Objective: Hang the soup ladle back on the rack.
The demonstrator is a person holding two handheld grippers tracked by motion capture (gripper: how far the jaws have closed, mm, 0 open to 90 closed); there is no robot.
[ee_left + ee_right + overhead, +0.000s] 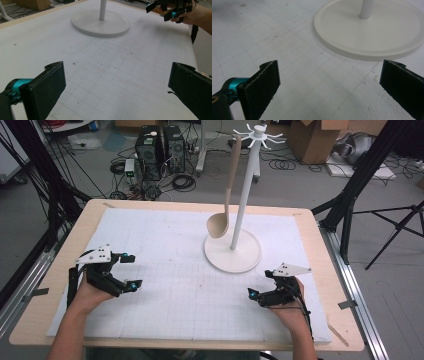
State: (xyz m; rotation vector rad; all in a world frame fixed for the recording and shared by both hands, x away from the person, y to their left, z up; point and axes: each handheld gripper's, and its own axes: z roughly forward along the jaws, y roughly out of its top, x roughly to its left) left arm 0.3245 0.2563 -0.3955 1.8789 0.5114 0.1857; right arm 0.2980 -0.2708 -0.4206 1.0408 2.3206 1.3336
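While I held both tools low over the mat, the left gripper (131, 270) stood with its jaws wide and nothing between them; in the left gripper view only bare gridded mat (112, 75) lay in the gap. My right gripper (260, 282) was likewise spread wide and empty, its jaws framing mat and the near rim of the stand's base in the right gripper view. I saw each gripper sitting well inside the mat's edge, the left toward the table's left side, the right toward its right side, with a broad stretch of open mat between them.

Beyond the right gripper stood the white stand (243, 200): one round flat base (367, 32) on the mat, near the right gripper but not touching it, and one upright pole topped by a ring of short hooks. I counted one ladle (224, 205), pale beige, hanging from a hook by its handle end, bowl downward, just above the base's left part and close beside the pole. The wooden table (330, 270) showed a bare margin all round the mat. I counted two grippers, one stand, one ladle.
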